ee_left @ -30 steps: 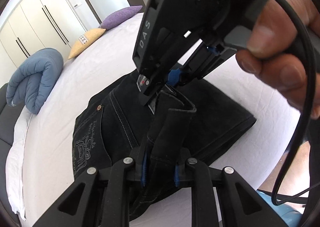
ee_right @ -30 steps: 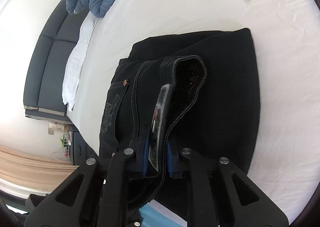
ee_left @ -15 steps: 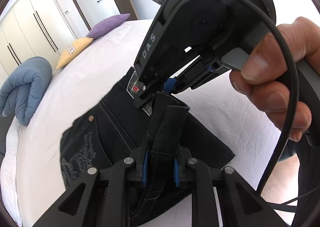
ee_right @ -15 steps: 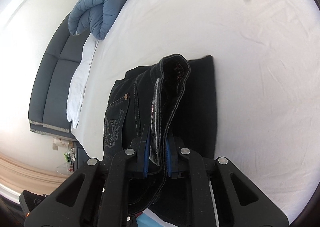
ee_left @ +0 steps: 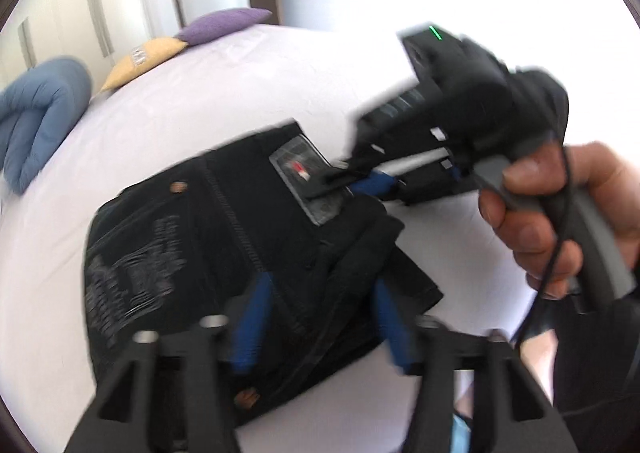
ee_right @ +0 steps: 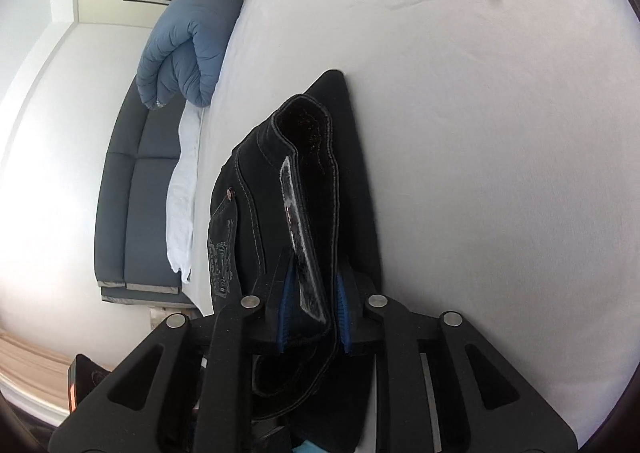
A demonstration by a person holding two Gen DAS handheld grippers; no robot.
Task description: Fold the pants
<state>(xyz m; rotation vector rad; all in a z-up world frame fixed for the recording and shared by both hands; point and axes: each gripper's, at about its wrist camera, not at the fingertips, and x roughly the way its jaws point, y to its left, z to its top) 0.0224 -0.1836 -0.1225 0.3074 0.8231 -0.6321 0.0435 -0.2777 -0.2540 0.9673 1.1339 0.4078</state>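
Releasing: left gripper (ee_left: 320, 317), low centre of its own blurred view, has just been opening; its blue pads now stand wide apart, clear of the black pants (ee_left: 224, 253), with a raised ridge of fabric between them, not pinched. Right gripper (ee_right: 314, 313), bottom centre of its view, has also just been opening slightly, but the waistband edge with the leather patch (ee_right: 302, 249) is between its pads and appears clamped. In the left view that gripper comes in from the upper right, a hand (ee_left: 560, 213) on its handle, tips down on the patch.

Pants lie folded into a compact block mid-frame on the white bed (ee_left: 200, 101).

Judgement: last fold is laid, the step in hand is letting go. To do it well: right jaws should open fully before lifting, then both back straight off so no pad drags the top layer; the ridge near the left pads looks loose and could unfold.

Writing: patch text and the pocket embroidery (ee_left: 128, 269), lower left, are too blurred to read. No brand legible.

Beyond: blue duvet (ee_left: 36, 109), yellow pillow (ee_left: 140, 61), purple pillow (ee_left: 224, 23) at upper left.
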